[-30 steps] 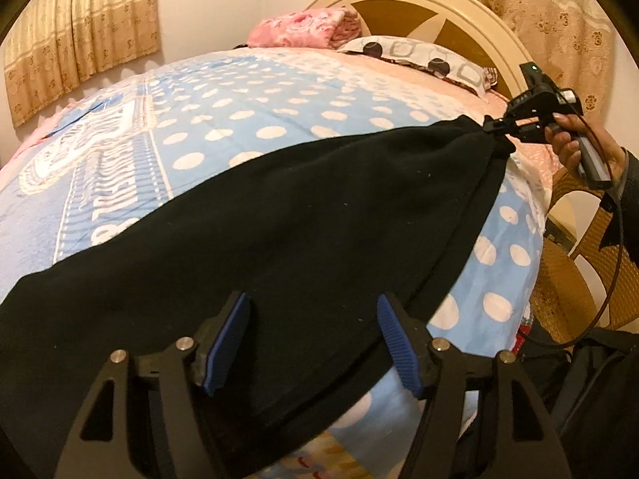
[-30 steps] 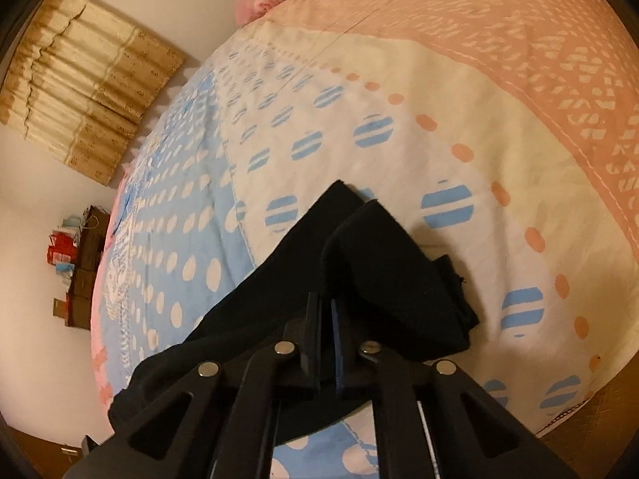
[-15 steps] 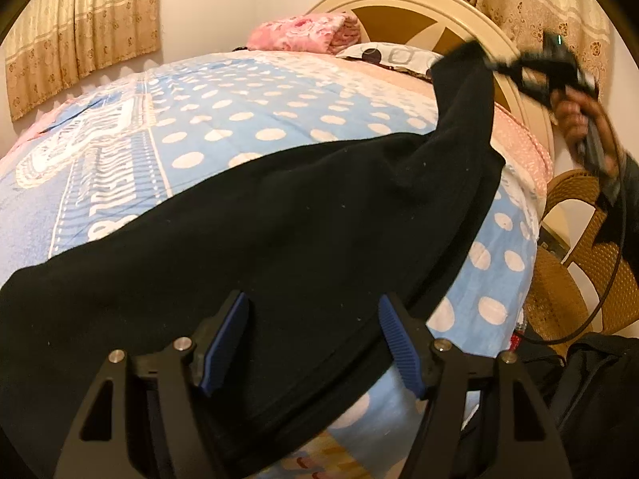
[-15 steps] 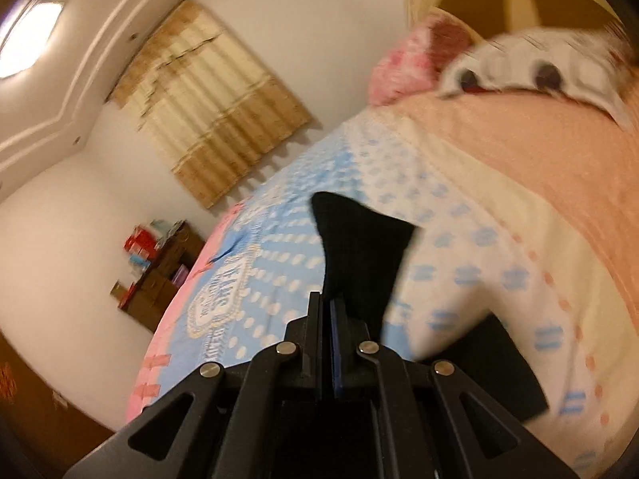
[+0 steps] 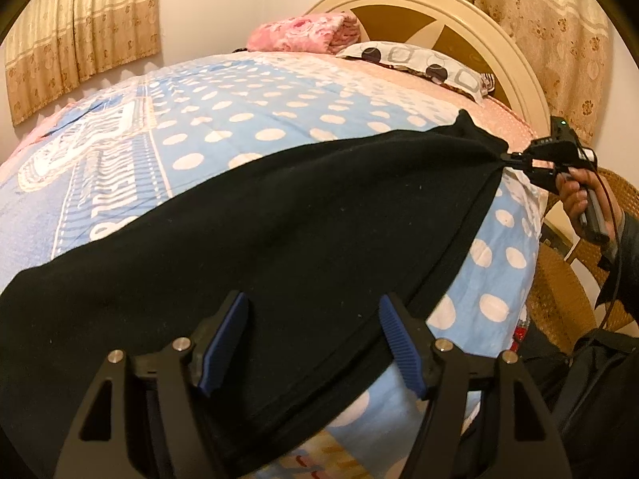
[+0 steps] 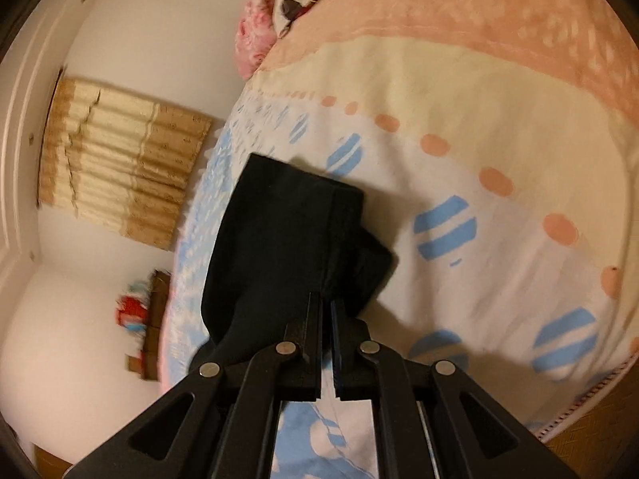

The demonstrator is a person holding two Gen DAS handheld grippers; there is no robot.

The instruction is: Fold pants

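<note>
Black pants (image 5: 287, 231) lie spread across the blue polka-dot bedspread (image 5: 247, 119), running from the near left to the far right. My left gripper (image 5: 311, 343) hovers open over their near part; its blue pads (image 5: 223, 343) stand wide apart with the cloth lying between and under them. At the far right a hand holds my right gripper (image 5: 515, 157), shut on the pants' far end and drawing it taut just above the bed. In the right wrist view that gripper (image 6: 325, 299) pinches the bunched black fabric (image 6: 279, 239), which hangs forward over the sheet.
A pink folded blanket (image 5: 303, 32) and a patterned pillow (image 5: 415, 60) lie at the cream headboard (image 5: 459, 12). A wicker chair (image 5: 559, 303) and a dark bag (image 5: 599, 399) stand by the bed's right edge. Curtains (image 5: 80, 28) hang behind.
The right gripper swung the pants' far end up toward the headboard, then brought it back down to the right, pulling it taut. The left gripper stayed where it was, open.
</note>
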